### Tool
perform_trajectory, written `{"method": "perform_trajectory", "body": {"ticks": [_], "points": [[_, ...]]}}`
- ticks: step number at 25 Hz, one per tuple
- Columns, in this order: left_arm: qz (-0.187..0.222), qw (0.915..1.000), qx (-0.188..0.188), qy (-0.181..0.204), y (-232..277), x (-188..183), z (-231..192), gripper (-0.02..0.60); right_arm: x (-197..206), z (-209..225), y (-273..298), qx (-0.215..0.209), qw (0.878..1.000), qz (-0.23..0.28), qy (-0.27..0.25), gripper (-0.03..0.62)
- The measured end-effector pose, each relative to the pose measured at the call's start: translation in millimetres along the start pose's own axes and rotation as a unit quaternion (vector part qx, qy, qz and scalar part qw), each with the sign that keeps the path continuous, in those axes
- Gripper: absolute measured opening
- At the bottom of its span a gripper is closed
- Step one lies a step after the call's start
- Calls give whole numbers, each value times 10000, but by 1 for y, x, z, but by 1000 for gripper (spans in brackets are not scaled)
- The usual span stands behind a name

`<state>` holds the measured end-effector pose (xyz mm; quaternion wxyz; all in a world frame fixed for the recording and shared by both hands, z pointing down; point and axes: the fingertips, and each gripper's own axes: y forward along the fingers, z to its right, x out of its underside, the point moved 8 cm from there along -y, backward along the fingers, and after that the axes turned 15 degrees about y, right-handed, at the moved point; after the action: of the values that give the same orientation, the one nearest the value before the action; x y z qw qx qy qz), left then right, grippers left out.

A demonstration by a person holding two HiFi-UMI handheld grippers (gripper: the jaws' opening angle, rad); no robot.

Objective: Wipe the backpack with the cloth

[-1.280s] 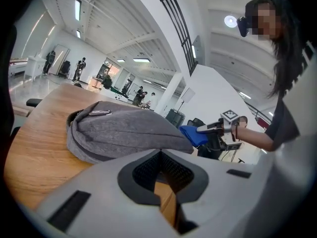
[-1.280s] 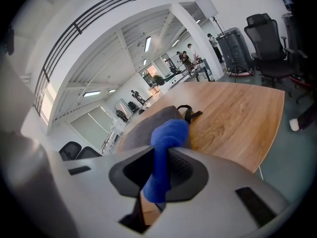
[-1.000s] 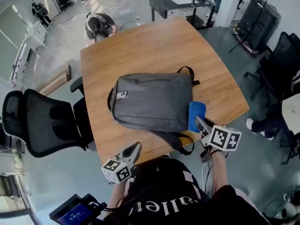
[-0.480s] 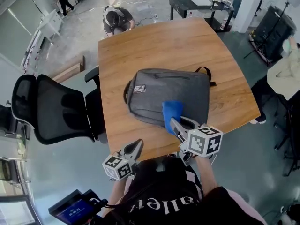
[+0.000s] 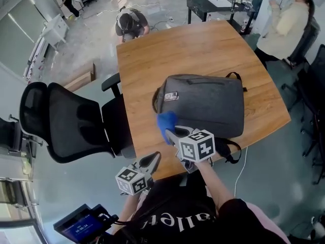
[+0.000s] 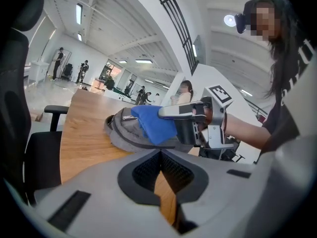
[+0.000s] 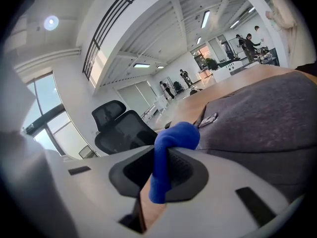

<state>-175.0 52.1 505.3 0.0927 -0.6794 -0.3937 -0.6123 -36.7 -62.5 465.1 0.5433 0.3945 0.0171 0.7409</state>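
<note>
A grey backpack (image 5: 205,103) lies flat on the wooden table (image 5: 167,50). My right gripper (image 5: 171,134) is shut on a blue cloth (image 5: 166,121), which rests against the backpack's near left corner. In the right gripper view the cloth (image 7: 176,135) bunches between the jaws, with the backpack (image 7: 257,118) just beyond. My left gripper (image 5: 152,160) hangs off the table's near edge, shut with nothing in it. The left gripper view shows the cloth (image 6: 153,123), the right gripper (image 6: 166,112) and the backpack (image 6: 121,133) ahead of the left gripper (image 6: 160,155).
A black office chair (image 5: 61,123) stands at the table's left side. A person (image 5: 284,14) stands past the far right corner, and another (image 5: 131,22) crouches beyond the far edge. A dark side table (image 5: 213,4) sits behind.
My right gripper has carried the cloth leftward along the backpack's near side, from its right edge to its left corner. The left gripper has stayed below the table edge.
</note>
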Motion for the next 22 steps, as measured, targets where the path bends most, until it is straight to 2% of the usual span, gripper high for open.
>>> {"method": "perform_trajectory", "body": {"ticks": [4,9,14,22], "points": [[-32,9997,247,87,-14,3,-22,2,3,-13,34,217,9990,-34,-388,69],[-38,9982,572,185,-19,6,-39,2,16,-10,65,728,9934,-251,-854,69],[-15,9961,841,251,-19,5,-45,2,21,13,46,1319,9893,-95,-621,69],[-55,9933,1136,220,-2,9,-47,2,23,54,-33,2114,9762,448,-161,69]]}}
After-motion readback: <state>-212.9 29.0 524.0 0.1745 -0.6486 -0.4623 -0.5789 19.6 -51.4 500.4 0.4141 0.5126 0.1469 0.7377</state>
